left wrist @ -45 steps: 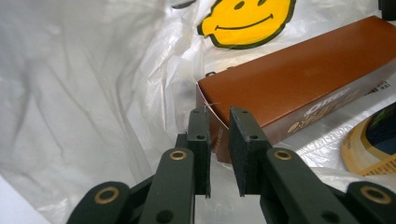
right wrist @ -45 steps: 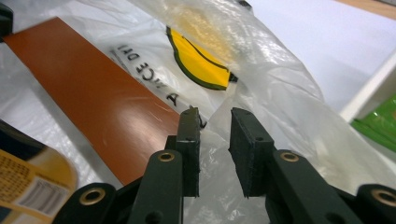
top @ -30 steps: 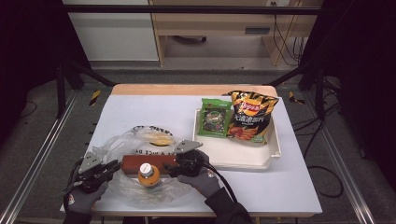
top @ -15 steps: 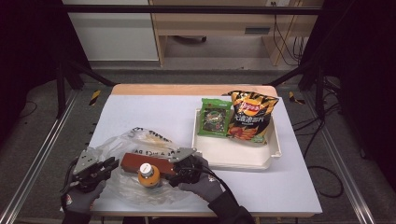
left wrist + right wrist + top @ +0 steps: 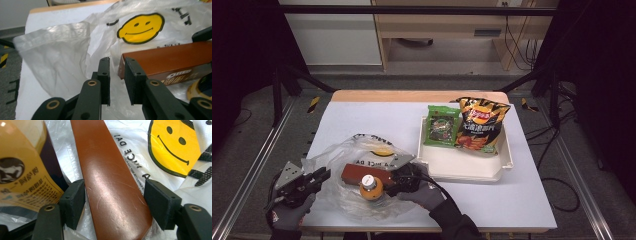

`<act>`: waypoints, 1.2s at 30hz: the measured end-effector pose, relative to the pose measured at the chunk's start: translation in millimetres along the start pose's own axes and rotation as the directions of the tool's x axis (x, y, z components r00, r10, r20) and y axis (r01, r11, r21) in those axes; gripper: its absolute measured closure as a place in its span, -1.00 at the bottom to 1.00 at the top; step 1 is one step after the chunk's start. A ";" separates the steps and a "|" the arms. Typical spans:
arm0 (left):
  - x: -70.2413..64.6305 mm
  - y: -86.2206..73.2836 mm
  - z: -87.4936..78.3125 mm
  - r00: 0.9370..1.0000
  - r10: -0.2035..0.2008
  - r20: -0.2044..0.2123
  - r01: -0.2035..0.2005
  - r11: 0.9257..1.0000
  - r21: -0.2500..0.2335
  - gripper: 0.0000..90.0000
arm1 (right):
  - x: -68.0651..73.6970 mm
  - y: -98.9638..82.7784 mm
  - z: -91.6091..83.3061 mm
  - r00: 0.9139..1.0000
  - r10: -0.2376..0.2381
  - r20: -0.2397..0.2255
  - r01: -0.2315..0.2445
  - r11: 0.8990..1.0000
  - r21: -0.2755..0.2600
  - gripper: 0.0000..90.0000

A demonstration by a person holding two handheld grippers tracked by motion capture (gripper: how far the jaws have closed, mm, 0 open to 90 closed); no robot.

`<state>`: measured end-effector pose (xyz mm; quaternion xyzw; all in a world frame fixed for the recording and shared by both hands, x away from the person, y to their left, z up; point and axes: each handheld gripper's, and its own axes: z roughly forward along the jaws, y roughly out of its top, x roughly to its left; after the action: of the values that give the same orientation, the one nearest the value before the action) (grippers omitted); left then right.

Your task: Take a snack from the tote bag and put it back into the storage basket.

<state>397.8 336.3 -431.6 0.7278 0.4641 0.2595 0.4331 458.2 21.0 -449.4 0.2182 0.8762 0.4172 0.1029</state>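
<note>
The right gripper, jaws spread across the Oreo box's near end and seemingly clamping it, looks along its long axis inside the smiley bag; beyond its far end the left gripper stands ajar over bag film.

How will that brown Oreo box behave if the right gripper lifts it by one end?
The brown box looks like rigid carton, so it should stay straight, not sag. Its glossy face may slip between the right gripper pads. It lies on the crinkly plastic bag, which could slide or drag along.
</note>
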 end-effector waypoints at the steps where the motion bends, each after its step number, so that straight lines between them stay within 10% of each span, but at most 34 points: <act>1: 0.4 -1.0 1.3 1.000 0.000 0.001 0.000 1.000 0.009 0.66 | 0.4 -0.3 0.7 1.000 0.000 0.000 0.000 1.000 0.004 -0.25; 36: 3.5 -6.0 6.2 1.000 0.002 0.007 -0.002 0.999 0.033 0.66 | 2.6 0.7 6.9 1.000 0.010 0.020 -0.012 0.997 0.072 -0.03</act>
<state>401.4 338.2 -439.9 0.7361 0.4661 0.2499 0.4224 458.6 27.3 -453.2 0.2308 0.8885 0.3834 0.1015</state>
